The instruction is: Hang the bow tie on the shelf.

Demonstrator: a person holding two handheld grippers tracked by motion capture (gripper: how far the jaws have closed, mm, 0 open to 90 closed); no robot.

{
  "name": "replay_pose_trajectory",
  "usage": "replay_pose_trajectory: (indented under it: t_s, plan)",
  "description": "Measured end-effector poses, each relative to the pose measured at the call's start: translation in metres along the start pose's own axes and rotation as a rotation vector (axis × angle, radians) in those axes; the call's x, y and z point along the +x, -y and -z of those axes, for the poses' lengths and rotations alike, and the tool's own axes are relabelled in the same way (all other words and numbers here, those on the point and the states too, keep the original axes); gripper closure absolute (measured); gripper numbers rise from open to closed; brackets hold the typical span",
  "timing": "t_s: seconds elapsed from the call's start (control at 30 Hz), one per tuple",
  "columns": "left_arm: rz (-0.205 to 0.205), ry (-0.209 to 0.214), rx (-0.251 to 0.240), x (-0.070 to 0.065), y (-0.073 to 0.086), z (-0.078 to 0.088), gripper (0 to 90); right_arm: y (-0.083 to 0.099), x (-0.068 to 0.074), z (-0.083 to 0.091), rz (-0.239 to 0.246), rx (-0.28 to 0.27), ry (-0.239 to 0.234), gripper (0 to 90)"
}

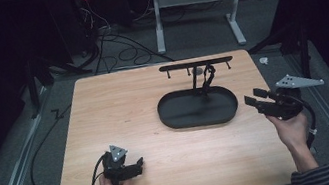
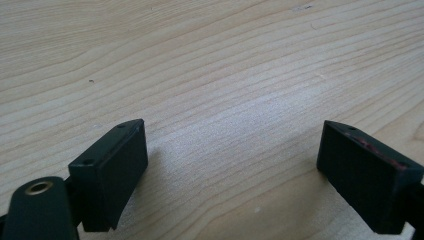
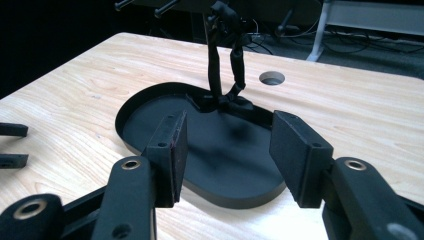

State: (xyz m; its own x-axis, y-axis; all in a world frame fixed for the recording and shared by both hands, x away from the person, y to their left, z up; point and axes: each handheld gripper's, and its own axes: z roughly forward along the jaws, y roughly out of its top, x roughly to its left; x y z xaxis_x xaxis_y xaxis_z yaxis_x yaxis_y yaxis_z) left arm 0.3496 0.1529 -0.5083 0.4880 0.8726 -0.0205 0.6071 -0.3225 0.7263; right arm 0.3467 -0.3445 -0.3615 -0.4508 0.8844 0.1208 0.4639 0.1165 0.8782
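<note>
While gaping, right tool hovers near black tray.

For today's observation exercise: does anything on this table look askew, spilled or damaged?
Nothing stands out. The black oval tray sits flat on the table, its hook stand upright, with a dark strap hanging from it. Nothing looks spilled.

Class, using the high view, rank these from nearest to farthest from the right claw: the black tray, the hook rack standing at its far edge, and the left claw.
1. Black tray, just left of the right claw.
2. Hook rack, farther back, at the tray's far edge.
3. Left claw, across the table at the near-left.
</note>
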Motion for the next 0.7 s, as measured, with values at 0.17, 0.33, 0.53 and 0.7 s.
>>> replay_pose_trajectory:
  t_s: [0.17, 0.33, 0.53, 0.7]
  plan:
    - [0.0, 0.0, 0.0, 0.0, 0.0, 0.0, 13.2, 0.005, 0.003, 0.005, -0.011, -0.011, -0.009, 51.0]
    - [0.0, 0.0, 0.0, 0.0, 0.0, 0.0, 13.2, 0.01, 0.007, 0.011, -0.008, -0.015, -0.005, 51.2]
    - [0.001, 0.0, 0.0, 0.0, 0.0, 0.0, 13.2, 0.018, 0.01, 0.014, -0.02, -0.022, -0.018, 51.8]
    - [0.0, 0.0, 0.0, 0.0, 0.0, 0.0, 13.3, 0.025, 0.011, 0.014, -0.018, -0.019, -0.029, 51.9]
